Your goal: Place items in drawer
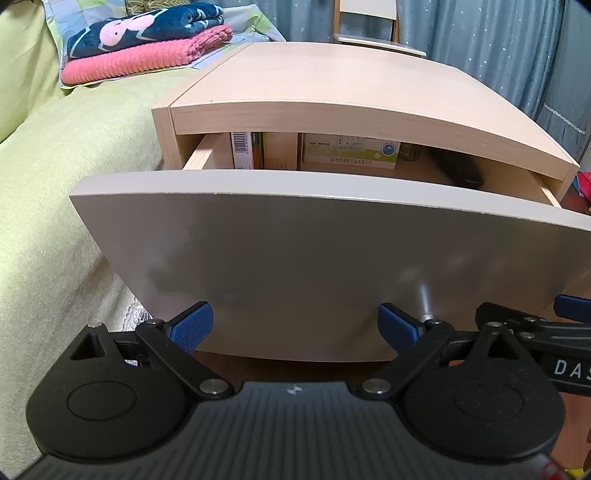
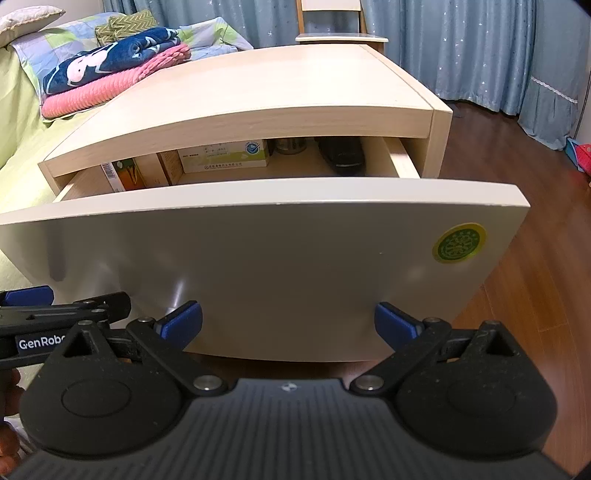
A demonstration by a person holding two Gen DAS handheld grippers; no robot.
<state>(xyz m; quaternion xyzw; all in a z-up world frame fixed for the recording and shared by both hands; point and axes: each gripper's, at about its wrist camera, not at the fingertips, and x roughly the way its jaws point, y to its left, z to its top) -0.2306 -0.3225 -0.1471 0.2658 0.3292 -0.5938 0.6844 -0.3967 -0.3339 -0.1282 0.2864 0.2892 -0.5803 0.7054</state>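
Observation:
The nightstand's drawer [image 1: 295,258] [image 2: 258,251] stands partly pulled out, its pale front panel facing me. Inside it I see a white and green box [image 1: 351,153] [image 2: 225,157], an upright carton with a barcode [image 1: 245,149] [image 2: 120,175], a metal tin [image 2: 291,144] and a black object [image 1: 460,170] [image 2: 341,157]. My left gripper [image 1: 295,325] is open, its blue pads just in front of the panel's lower edge, holding nothing. My right gripper [image 2: 288,325] is open too, beside the left one at the same lower edge, also holding nothing.
The wooden nightstand top [image 1: 332,81] [image 2: 258,85] is bare. A bed with a green cover [image 1: 55,184] lies to the left, with folded pink and navy blankets [image 1: 147,40] [image 2: 110,66]. Blue curtains [image 2: 461,48] and a chair [image 2: 332,22] stand behind. Wood floor [image 2: 535,295] lies to the right.

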